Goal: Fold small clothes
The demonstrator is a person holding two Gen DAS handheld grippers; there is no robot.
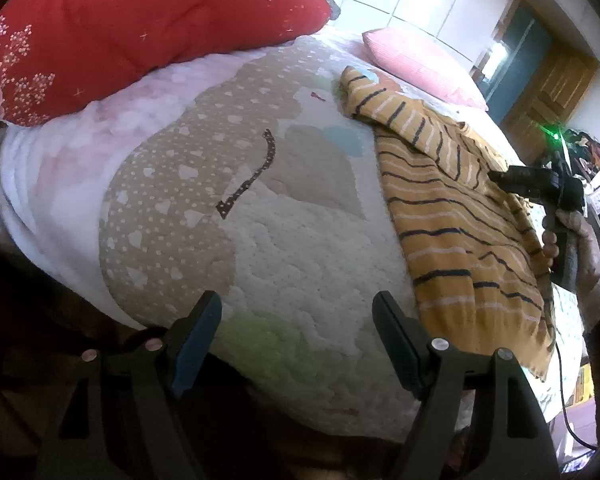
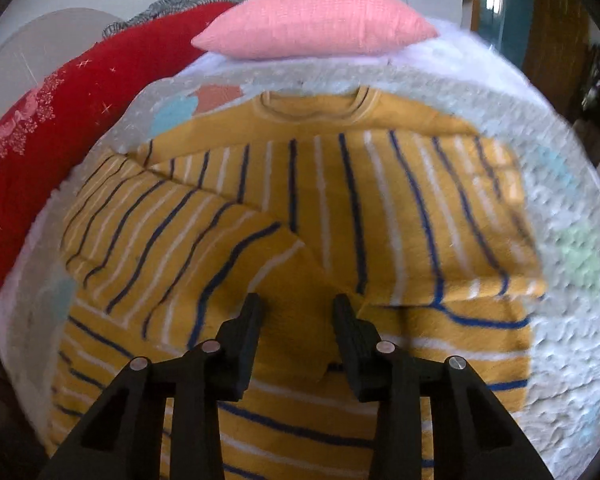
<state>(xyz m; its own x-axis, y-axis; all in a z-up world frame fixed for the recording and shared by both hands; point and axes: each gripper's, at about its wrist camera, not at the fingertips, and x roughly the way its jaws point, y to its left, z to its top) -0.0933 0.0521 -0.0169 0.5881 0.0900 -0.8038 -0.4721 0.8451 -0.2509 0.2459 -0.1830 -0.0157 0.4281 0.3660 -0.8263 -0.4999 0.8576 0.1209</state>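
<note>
A small mustard-yellow sweater with navy and white stripes (image 2: pixel 340 200) lies flat on the bed, collar at the far end, both sleeves folded across its body. It also shows in the left wrist view (image 1: pixel 452 216) at the right. My right gripper (image 2: pixel 298 308) is open and empty, hovering just above the folded left sleeve's cuff. It shows in the left wrist view (image 1: pixel 500 178) over the sweater, held by a hand. My left gripper (image 1: pixel 298 312) is open and empty over the bare blanket, left of the sweater's hem.
A patterned white and beige blanket (image 1: pixel 284 248) covers the bed. A red quilt (image 1: pixel 132 28) is bunched at the far left and a pink pillow (image 2: pixel 316 24) lies at the head. A wooden door (image 1: pixel 556 88) and clutter stand at the right.
</note>
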